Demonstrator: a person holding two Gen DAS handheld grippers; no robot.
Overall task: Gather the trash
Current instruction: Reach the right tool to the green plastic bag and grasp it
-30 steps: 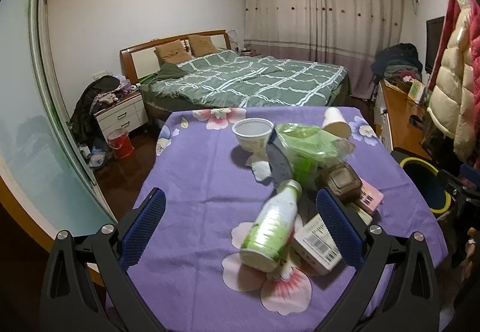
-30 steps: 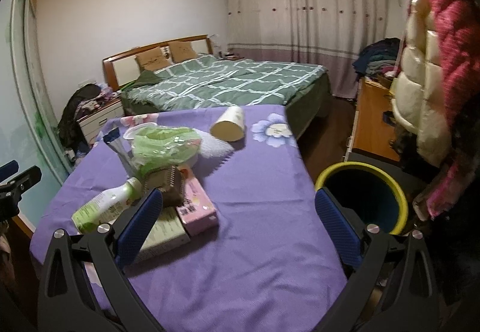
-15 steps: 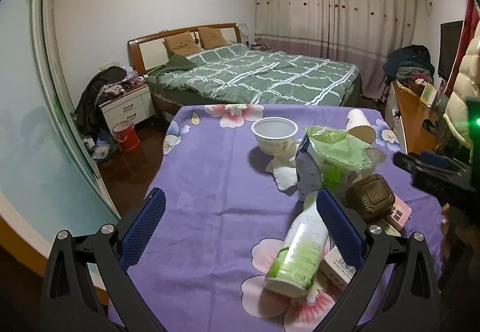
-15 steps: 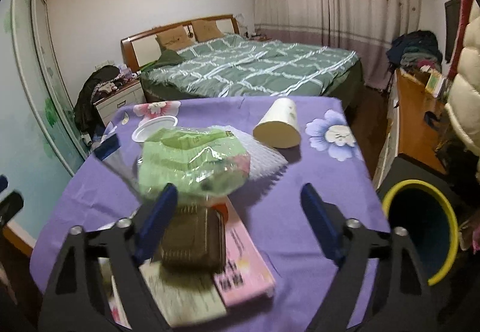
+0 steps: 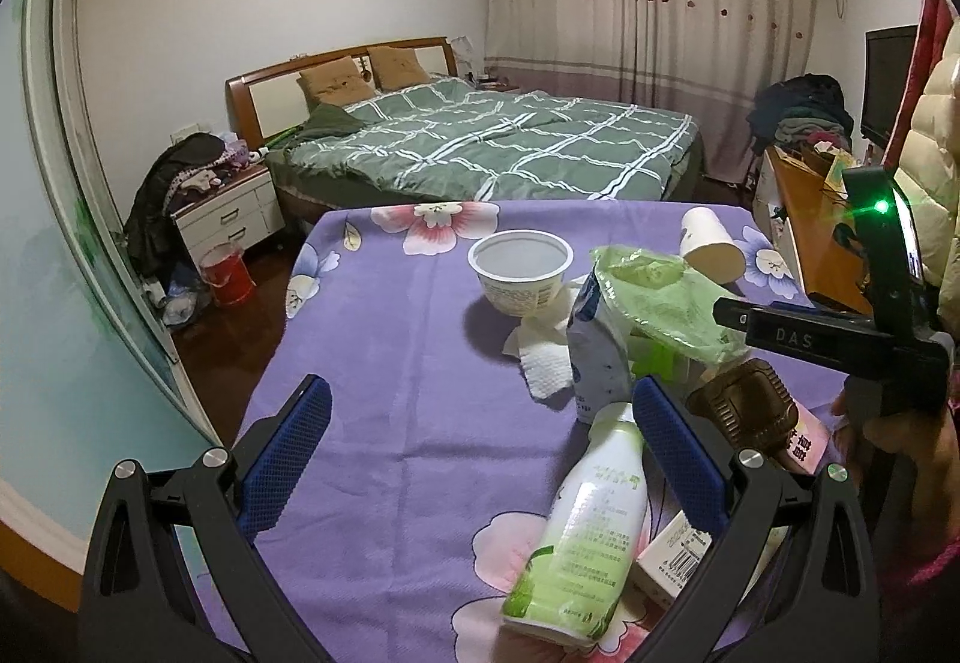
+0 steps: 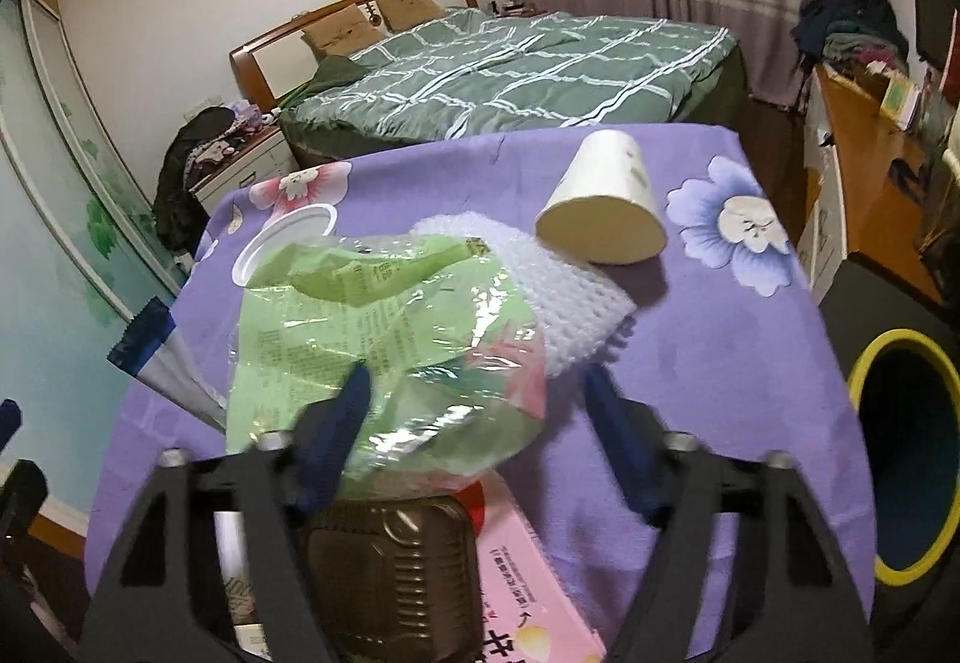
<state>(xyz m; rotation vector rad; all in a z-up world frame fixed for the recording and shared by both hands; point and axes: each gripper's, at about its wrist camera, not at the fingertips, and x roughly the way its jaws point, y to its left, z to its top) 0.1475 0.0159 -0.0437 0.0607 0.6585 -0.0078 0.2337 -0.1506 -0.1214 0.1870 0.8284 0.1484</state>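
Trash lies piled on a purple flowered tablecloth (image 5: 384,351). My left gripper (image 5: 480,453) is open, nothing between its fingers; a white-and-green bottle (image 5: 582,531) lies by its right finger. A crumpled green plastic bag (image 6: 372,327) tops the pile, also visible from the left wrist (image 5: 654,303). My right gripper (image 6: 477,411) hangs low over it with jaws closing and the bag between them, pads not clearly pressing. Below lie a brown plastic tray (image 6: 390,561) and a pink box (image 6: 528,573).
A white cup (image 5: 519,273), a tipped paper cup (image 6: 606,207), white foam netting (image 6: 564,291), a blue-white pouch (image 5: 594,351) and a barcode box (image 5: 678,555) share the table. A yellow-rimmed bin (image 6: 900,357) stands right of it. A bed (image 5: 492,147) lies beyond.
My right gripper has moved forward and down over the green bag, and its jaws have narrowed. The left gripper has shifted left, so the bottle sits further right; the right gripper now shows in its view.
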